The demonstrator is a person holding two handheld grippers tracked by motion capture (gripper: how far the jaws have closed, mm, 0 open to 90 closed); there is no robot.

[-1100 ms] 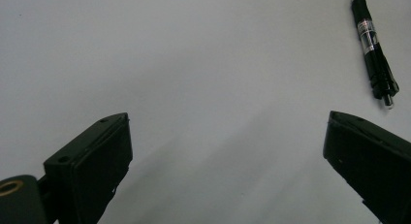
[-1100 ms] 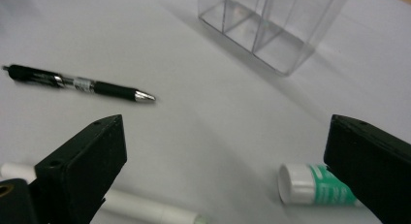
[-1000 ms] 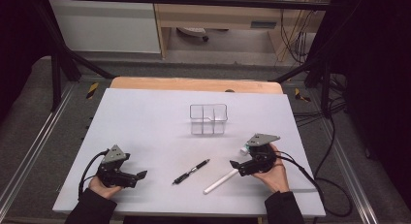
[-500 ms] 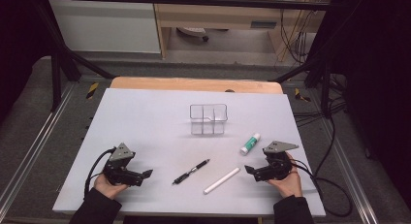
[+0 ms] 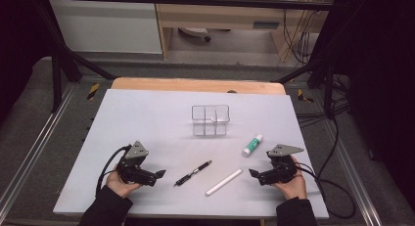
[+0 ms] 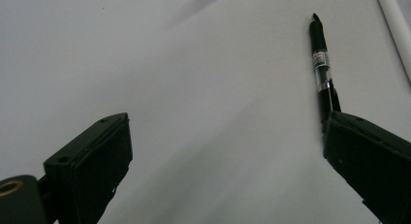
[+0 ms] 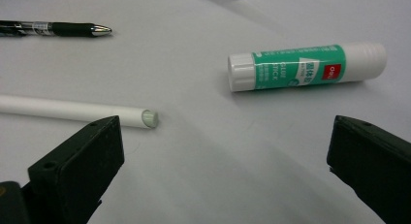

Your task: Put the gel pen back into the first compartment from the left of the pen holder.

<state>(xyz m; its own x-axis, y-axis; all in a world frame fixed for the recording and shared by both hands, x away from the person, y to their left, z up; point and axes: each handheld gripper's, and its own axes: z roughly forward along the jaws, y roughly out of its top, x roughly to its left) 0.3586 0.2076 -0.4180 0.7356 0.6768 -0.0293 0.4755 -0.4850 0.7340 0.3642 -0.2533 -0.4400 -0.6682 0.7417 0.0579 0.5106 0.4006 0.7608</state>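
Note:
A black pen lies on the white table, also in the left gripper view as the pen and at the top left of the right gripper view. To its right lies a white stick. A green and white glue stick lies beyond it. My left gripper is open, left of the pen, with nothing between its jaws. My right gripper is open, right of the white stick's end, holding nothing.
A clear plastic organiser with compartments stands at the table's middle, beyond the pen. Cables trail off the right edge. A wooden board edge runs along the table's far side.
My right gripper has drawn back to the right, away from the white stick, uncovering the glue stick. The left gripper has shifted slightly right and toward the table's front.

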